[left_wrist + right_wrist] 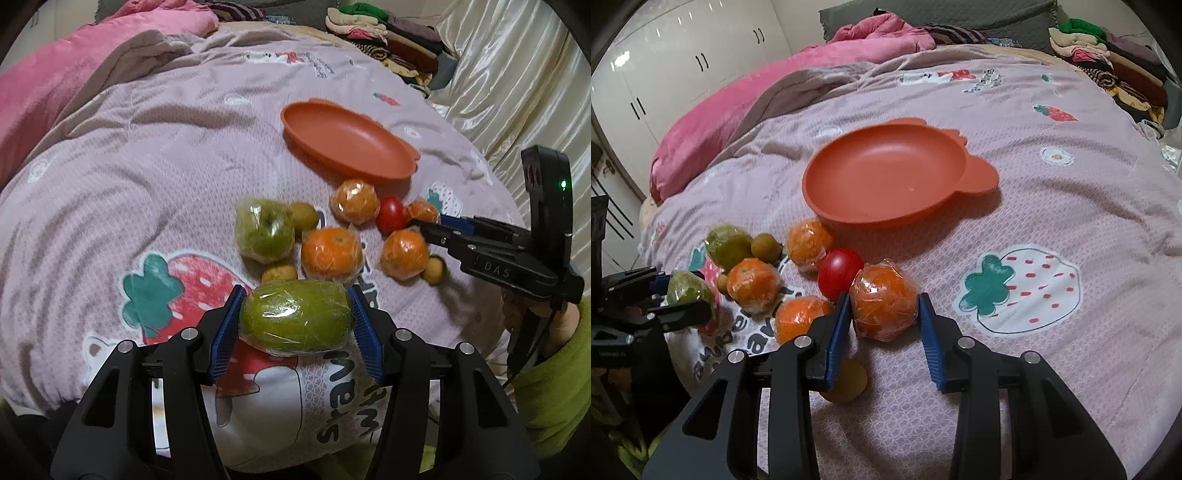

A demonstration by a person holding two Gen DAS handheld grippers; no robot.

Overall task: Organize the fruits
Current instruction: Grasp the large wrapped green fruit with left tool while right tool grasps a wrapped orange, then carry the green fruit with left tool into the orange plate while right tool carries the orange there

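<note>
My left gripper [295,295] is shut on a green fruit [295,317] in clear wrap, its blue pads pressing both ends just above the quilt; the right wrist view shows this fruit [689,288] at far left. My right gripper [883,299] is shut on a wrapped orange [884,302], which lies beside a red tomato [840,273]. Behind the fruit cluster sits an orange-red plate [886,173] with nothing in it, also in the left wrist view [347,140]. Three more wrapped oranges [330,253], a wrapped green apple [264,230] and small yellow-brown fruits [304,216] lie loose.
Everything rests on a lilac strawberry-print quilt [1034,206]. A pink blanket [775,96] is bunched at the back left, folded clothes [1108,55] are stacked at the back right, and white wardrobe doors [665,74] stand beyond. A green sleeve [554,369] holds the right gripper.
</note>
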